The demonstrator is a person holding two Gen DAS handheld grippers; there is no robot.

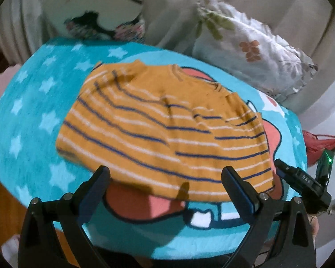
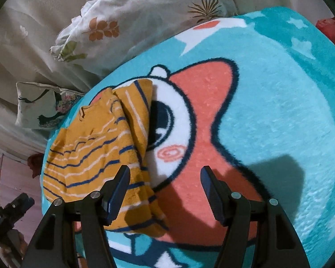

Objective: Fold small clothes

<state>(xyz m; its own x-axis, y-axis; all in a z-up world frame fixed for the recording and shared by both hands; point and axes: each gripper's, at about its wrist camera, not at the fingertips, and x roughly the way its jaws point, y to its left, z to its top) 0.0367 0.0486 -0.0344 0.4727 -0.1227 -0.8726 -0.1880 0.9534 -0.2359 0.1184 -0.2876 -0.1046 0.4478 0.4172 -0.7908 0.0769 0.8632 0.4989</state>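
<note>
A small orange shirt (image 1: 158,129) with navy and white stripes lies flat on a teal cartoon blanket (image 1: 33,111), neck at the far side. My left gripper (image 1: 165,172) hovers open over the shirt's near hem, with nothing between its fingers. In the right wrist view the shirt (image 2: 96,147) lies at the left, its right side folded inward. My right gripper (image 2: 164,172) stands open, its left finger (image 2: 120,185) over the shirt's folded edge and its right finger above the bare blanket (image 2: 279,111). Neither gripper holds cloth.
A leaf-print pillow (image 1: 252,51) and a floral cushion (image 1: 89,15) lie beyond the blanket against a beige sheet. A red bag (image 1: 317,143) sits off the right edge. The blanket's right half (image 2: 290,78) bears no clothes.
</note>
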